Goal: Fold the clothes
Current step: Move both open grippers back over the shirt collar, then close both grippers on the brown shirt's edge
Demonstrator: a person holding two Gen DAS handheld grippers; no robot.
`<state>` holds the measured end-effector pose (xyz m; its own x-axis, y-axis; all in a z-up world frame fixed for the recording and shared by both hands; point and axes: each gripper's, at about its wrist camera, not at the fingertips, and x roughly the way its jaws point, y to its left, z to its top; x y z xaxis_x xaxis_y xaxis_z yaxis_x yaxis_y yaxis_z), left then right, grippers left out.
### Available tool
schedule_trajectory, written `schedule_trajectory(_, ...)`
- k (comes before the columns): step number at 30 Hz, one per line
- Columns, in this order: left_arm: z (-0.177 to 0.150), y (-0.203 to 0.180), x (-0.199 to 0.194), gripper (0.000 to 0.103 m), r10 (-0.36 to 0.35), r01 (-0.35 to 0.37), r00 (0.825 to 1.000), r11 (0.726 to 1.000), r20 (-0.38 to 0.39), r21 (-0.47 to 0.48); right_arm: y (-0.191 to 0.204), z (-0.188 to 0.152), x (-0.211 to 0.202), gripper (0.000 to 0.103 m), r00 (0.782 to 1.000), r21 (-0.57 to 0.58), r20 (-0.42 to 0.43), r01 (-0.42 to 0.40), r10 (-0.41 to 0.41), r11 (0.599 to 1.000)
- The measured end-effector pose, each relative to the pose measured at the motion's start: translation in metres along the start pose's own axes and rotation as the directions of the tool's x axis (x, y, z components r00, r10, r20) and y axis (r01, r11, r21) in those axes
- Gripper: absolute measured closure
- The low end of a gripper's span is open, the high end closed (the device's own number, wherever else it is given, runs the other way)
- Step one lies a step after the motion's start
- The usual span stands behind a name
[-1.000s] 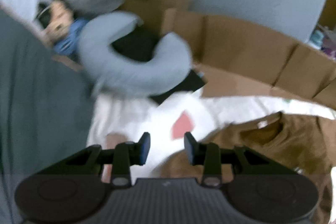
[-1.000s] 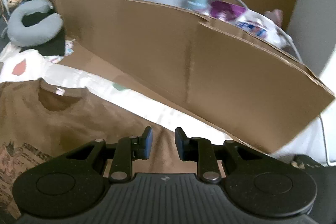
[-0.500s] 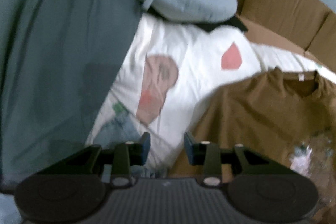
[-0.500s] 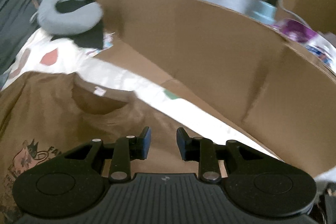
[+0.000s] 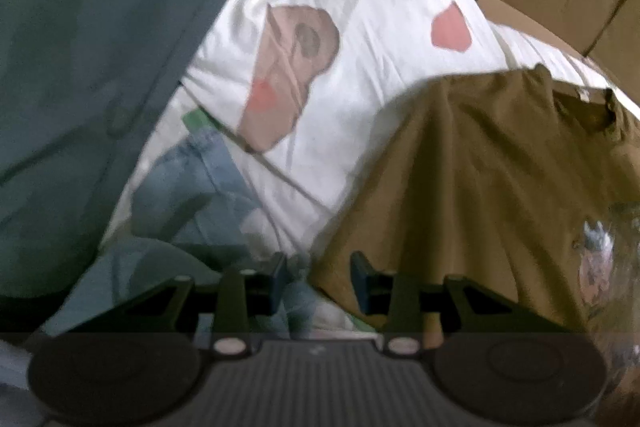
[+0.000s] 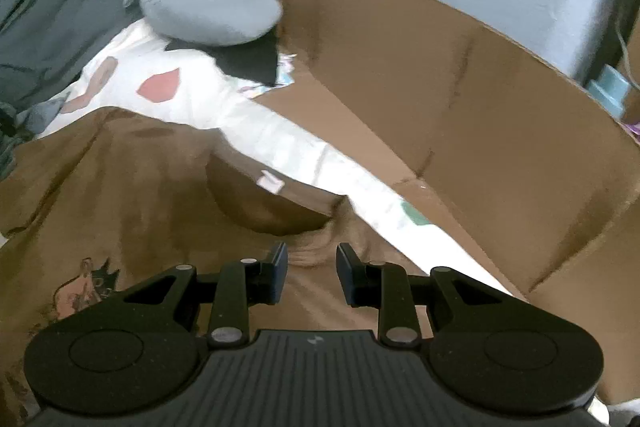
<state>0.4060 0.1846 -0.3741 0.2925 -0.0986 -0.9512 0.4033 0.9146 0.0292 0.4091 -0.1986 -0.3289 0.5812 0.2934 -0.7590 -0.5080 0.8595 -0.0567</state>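
Across white printed bedding [image 6: 256, 131] lies a rumpled brown T-shirt [image 6: 132, 183], both grippers [image 5: 318, 279] [image 6: 311, 269] released above it.

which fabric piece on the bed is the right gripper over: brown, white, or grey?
The brown T-shirt. The right gripper, jaws open, sits just below its neckline; the white printed sheet and dark grey blanket lie farther off.

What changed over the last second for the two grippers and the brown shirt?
Both grippers came down toward the brown T-shirt: the left gripper to its sleeve-side edge, the right gripper to just below the collar. Neither took hold; both stayed open. The shirt and the neck pillow stayed put.
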Motion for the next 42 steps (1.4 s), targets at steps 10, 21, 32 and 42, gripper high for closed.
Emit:
schedule_trajectory(10,-0.007,0.001,0.033,0.085,-0.007,0.007,1.0,1.0,-0.02,-0.011,0.046,0.012,0.021,0.069,0.993,-0.083,-0.034,-0.115,0.113,0.99)
schedule_trajectory(21,0.016,0.012,-0.003,0.1,-0.011,0.011,0.999,1.0,0.048,-0.007,0.08,0.037,0.055,0.069,0.984,-0.125,-0.033,-0.18,0.178,0.976)
schedule_trajectory(32,0.031,0.029,-0.007,0.1,0.05,-0.049,0.996,0.999,0.067,-0.015,0.118,0.068,0.101,0.069,0.976,-0.125,-0.009,-0.217,0.217,0.968)
schedule_trajectory(42,0.038,0.043,0.009,0.1,0.076,-0.075,0.996,0.997,0.049,-0.021,0.132,0.096,0.17,0.075,0.979,-0.039,0.0,-0.203,0.203,0.978)
